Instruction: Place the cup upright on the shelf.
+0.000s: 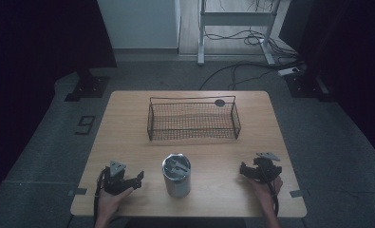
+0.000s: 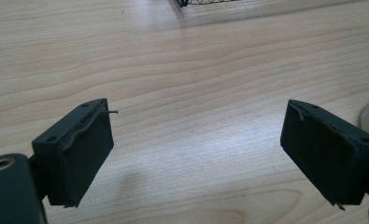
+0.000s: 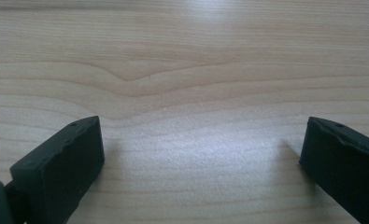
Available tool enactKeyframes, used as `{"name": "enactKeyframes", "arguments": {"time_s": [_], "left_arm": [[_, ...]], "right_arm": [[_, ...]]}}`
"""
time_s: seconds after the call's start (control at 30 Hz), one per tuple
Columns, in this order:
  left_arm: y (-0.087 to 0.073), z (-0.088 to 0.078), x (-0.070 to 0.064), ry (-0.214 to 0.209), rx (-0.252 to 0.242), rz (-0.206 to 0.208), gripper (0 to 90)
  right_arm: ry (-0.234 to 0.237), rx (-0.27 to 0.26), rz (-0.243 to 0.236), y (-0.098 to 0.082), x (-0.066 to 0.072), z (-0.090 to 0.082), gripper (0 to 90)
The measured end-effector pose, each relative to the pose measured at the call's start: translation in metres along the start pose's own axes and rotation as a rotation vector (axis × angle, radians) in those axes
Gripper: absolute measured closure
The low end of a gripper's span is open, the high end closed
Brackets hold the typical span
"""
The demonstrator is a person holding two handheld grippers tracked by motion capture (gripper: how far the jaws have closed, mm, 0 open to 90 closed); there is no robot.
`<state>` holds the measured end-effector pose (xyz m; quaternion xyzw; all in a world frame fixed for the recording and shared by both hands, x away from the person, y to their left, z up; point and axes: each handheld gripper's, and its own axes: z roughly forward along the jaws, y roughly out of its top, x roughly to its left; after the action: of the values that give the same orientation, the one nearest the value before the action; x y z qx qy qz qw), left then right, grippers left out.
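Landmark: the metal can [image 1: 176,175], standing upright on the wooden bench [image 1: 128,137] near the bench's front edge, about midway between the two grippers.
Can top: shiny, with a reflection across it; what is inside cannot be told.
Left gripper [image 1: 138,179]: held in the person's left hand [image 1: 110,202], low over the bench just to the left of the can, apart from it, jaws pointing toward it.
Left gripper state: jaws spread wide with nothing between them; in the left gripper view [image 2: 197,140] only bare wood lies in the gap, and a pale curved edge, likely the can, shows at the far right border.
Right gripper [image 1: 242,170]: held in the person's right hand [image 1: 265,192], to the right of the can and farther from it than the left one.
Right gripper state: jaws wide apart and empty; the right gripper view [image 3: 203,154] shows bare wood grain between them.
Wire basket [image 1: 193,119]: black mesh, behind the can toward the far side of the bench, well apart from it.
Small dark round object [image 1: 219,102]: at the basket's far rim, behind and slightly right of the can; too small to identify.
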<state>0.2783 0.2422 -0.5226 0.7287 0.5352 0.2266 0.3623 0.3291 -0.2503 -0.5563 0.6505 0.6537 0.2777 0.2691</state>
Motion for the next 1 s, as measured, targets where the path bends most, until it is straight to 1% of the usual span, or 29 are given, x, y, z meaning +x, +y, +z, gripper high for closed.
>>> {"name": "enactKeyframes", "arguments": {"time_s": [0.33, 0.63, 0.83, 0.9, 1.0], "left_arm": [[-0.001, 0.002, -0.002, -0.004, 0.006, 0.002, 9.3], [0.003, -0.005, -0.004, -0.014, -0.017, -0.001, 9.3], [0.003, -0.007, -0.006, -0.014, -0.018, 0.003, 9.0], [0.005, -0.010, -0.008, -0.017, -0.020, 0.009, 8.9], [0.009, -0.019, -0.013, -0.033, -0.044, 0.027, 8.2]], "right_arm": [[0.005, 0.000, -0.008, 0.000, -0.001, 0.000, 0.0], [0.004, 0.000, -0.007, 0.000, -0.001, 0.000, 0.0], [0.003, -0.001, -0.006, 0.000, -0.002, 0.000, 0.0], [0.002, -0.001, -0.006, 0.000, -0.002, 0.000, 0.0], [0.000, -0.001, -0.005, 0.000, -0.002, 0.000, 0.0]]}}
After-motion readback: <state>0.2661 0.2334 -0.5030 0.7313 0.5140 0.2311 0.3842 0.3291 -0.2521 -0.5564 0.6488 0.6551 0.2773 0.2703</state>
